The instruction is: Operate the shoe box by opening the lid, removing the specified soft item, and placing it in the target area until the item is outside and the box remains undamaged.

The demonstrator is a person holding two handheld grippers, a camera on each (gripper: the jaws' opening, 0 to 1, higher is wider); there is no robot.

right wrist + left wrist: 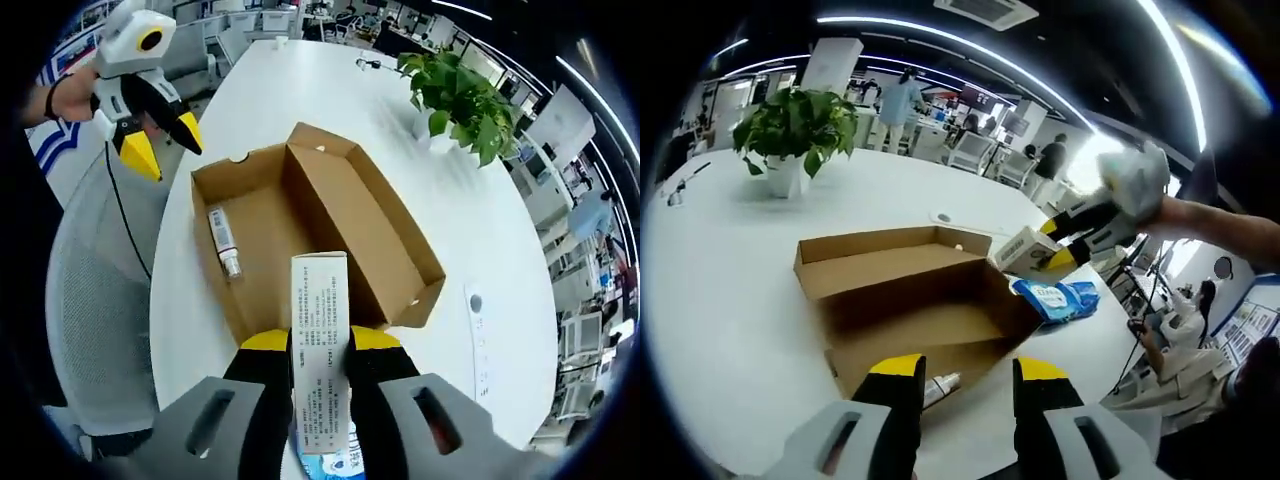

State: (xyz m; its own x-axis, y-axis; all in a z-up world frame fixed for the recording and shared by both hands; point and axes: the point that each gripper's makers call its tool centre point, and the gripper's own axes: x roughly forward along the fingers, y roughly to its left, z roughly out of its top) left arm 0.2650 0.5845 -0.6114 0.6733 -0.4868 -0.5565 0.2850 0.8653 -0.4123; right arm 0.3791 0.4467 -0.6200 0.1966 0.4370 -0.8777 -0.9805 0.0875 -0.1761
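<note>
The brown cardboard shoe box (902,268) lies open on the white table (730,300), its lid folded back flat. A small white tube (940,385) lies in the box, just ahead of my left gripper (970,368), which is open and holds nothing. My right gripper (1055,245) comes in from the right, shut on a white printed carton (1023,250) above the box's edge. In the right gripper view the carton (319,330) stands between my right gripper (320,340) jaws over the box (345,215). The tube (224,240) lies inside. The left gripper (165,143) hovers open at the far corner.
A blue wipes packet (1060,298) lies on the table beside the box, under the carton. A potted plant (795,130) stands farther back. A grey mesh chair (90,300) sits at the table's edge. People and desks fill the office behind.
</note>
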